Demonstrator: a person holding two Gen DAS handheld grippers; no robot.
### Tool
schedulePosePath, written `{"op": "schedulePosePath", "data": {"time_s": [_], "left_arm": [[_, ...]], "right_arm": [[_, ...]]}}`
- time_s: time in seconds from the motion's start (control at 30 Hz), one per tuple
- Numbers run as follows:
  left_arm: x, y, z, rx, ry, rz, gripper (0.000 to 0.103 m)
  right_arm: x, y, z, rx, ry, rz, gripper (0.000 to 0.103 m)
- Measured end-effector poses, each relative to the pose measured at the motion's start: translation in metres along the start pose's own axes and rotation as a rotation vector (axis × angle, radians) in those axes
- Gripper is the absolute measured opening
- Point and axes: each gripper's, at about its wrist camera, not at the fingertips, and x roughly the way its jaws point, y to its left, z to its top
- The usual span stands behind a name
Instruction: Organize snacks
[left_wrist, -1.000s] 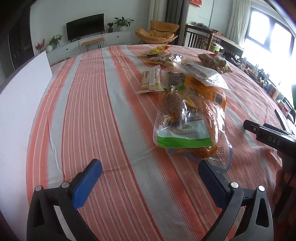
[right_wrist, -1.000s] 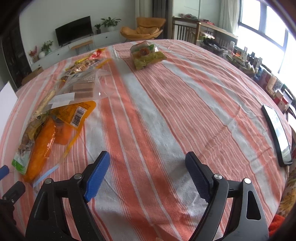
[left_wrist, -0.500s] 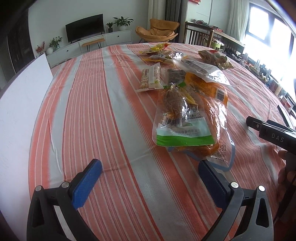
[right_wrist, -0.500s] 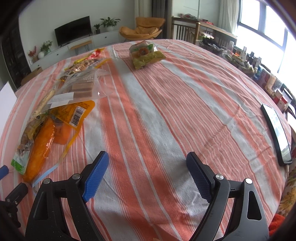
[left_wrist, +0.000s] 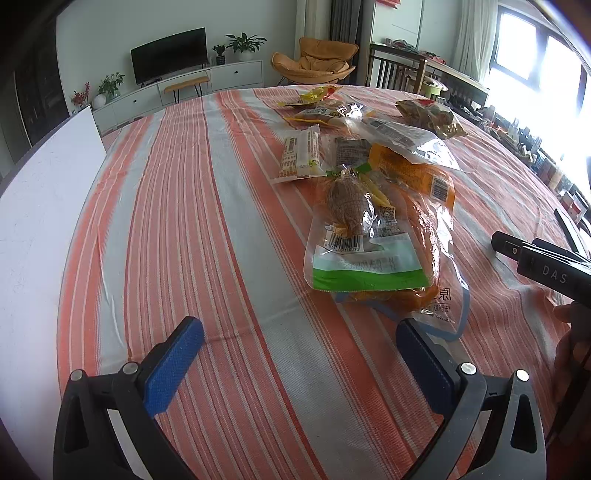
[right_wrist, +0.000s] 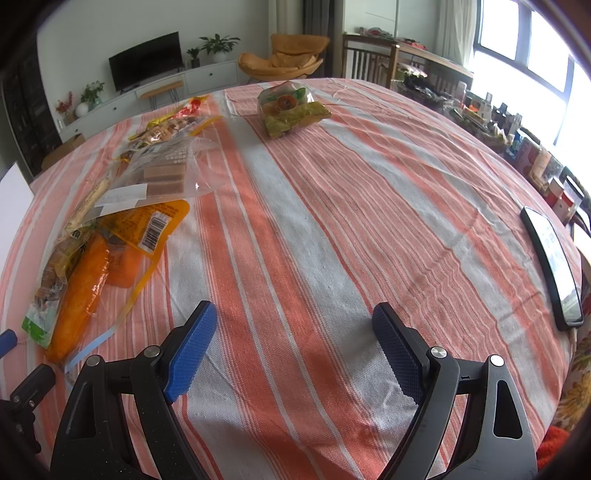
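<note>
- The left hand-held gripper (left_wrist: 299, 354) hovers low over the striped worktop (left_wrist: 221, 229), pads spread apart and empty.
- The right hand-held gripper (right_wrist: 291, 343) is likewise spread wide, holding nothing.
- The green-labelled snack bag (left_wrist: 364, 243) lies just right of centre in the left view, its long axis running away from the camera, probably nearer the left one.
- Other packets (left_wrist: 406, 136) trail toward the upper right.

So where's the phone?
The phone lies flat near the table's right edge in the right wrist view, far from the snack pile on the left.
</note>
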Motion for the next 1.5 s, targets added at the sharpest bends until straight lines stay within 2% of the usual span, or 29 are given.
{"op": "schedulePosePath", "data": {"time_s": [0.27,0.43,0.53,0.6,0.7,0.8,0.87,0.93,0.97,1.0,1.07,1.17,1.4,1.5], "left_arm": [[0.000,-0.002,0.000,0.007,0.002,0.016,0.103],[-0.006,0.009,-0.001,-0.049,-0.022,-0.062,0.103],[-0.012,0.014,0.003,-0.090,-0.002,-0.131,0.103],[-0.019,0.010,0.013,-0.080,-0.018,-0.164,0.103],[-0.026,-0.004,0.038,-0.021,-0.049,-0.176,0.103],[-0.011,-0.018,0.069,0.029,0.003,-0.159,0.102],[0.004,-0.018,0.082,0.020,0.021,-0.147,0.094],[0.025,-0.016,0.092,-0.018,0.069,-0.124,0.074],[0.033,-0.017,0.093,-0.031,0.090,-0.135,0.072],[0.041,-0.017,0.093,-0.044,0.109,-0.160,0.064],[0.042,-0.015,0.090,-0.060,0.083,-0.178,0.061],[0.034,-0.009,0.079,-0.080,0.070,-0.155,0.059],[-0.011,0.035,0.019,-0.161,0.064,-0.007,0.060],[-0.012,0.049,0.006,-0.188,0.064,0.014,0.063]], "right_arm": [[0.000,0.000,0.000,0.000,0.000,0.000,0.088],[0.000,0.000,0.000,0.000,-0.001,0.001,0.088],[0.000,0.000,0.000,0.000,-0.001,0.000,0.088],[0.000,0.000,0.000,0.000,-0.001,0.000,0.088],[0.000,-0.001,0.000,0.000,-0.001,0.000,0.088],[0.000,-0.001,0.000,0.000,-0.001,0.000,0.088],[0.000,-0.001,0.000,-0.001,-0.001,0.000,0.088],[0.000,-0.001,0.000,-0.001,-0.001,0.000,0.088],[0.000,-0.001,0.000,-0.001,-0.001,0.000,0.088],[0.000,-0.001,0.000,0.000,-0.001,0.001,0.088],[0.000,-0.001,0.000,-0.001,-0.001,0.000,0.088],[0.001,-0.001,0.000,-0.001,-0.001,0.000,0.088],[0.001,-0.001,0.000,-0.001,-0.001,0.000,0.088],[0.001,-0.001,0.000,-0.001,-0.001,0.000,0.088]]}}
